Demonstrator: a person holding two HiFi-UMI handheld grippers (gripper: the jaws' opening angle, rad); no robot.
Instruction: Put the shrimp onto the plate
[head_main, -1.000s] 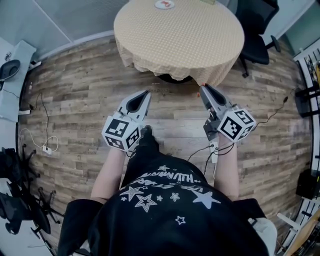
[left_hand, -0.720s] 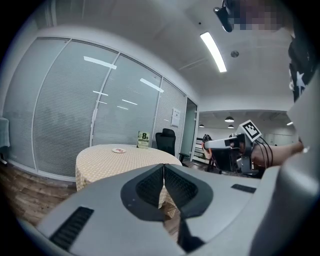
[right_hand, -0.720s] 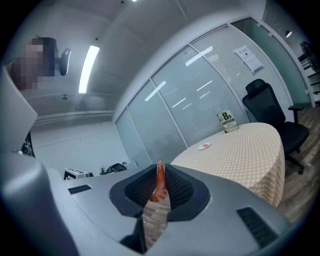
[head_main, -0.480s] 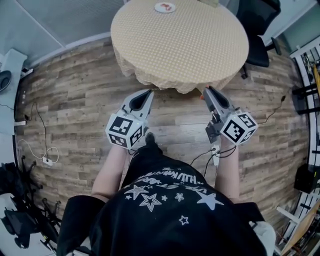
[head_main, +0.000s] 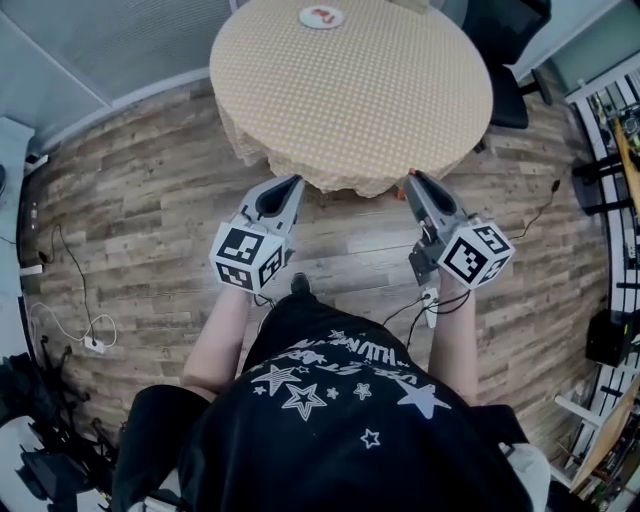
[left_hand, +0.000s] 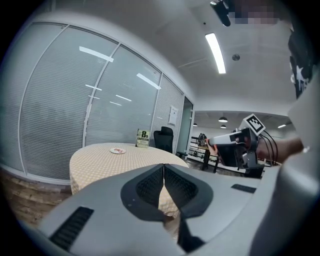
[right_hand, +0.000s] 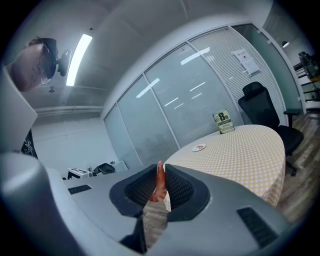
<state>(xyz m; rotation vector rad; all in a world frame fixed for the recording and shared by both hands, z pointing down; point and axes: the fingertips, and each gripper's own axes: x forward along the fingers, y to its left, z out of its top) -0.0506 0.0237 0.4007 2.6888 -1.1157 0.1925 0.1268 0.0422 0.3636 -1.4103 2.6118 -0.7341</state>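
Two hand-held grippers: one left gripper (head_main: 291, 182) and one right gripper (head_main: 409, 179). One orange shrimp (right_hand: 159, 181) is pinched between the right gripper's jaws; nothing is between the left's closed jaws. Ahead of both grippers stands one round table (head_main: 350, 95). At its far edge from the grippers are one small plate (head_main: 308, 17) carrying one red piece (head_main: 322, 14), and one sign card (right_hand: 223, 121). One black office chair (head_main: 508, 62) stands beyond the right gripper.

1. Table (head_main: 350, 90) sits lower in head view; person has moved closer to it.
2. Cloth hem now level w/ tips of left gripper (head_main: 292, 181) & right gripper (head_main: 410, 178). 1 s ago a strip of floor (head_main: 150, 220) showed between.
3. Plate (head_main: 321, 16) now fully in frame; it was cut by the top edge before.
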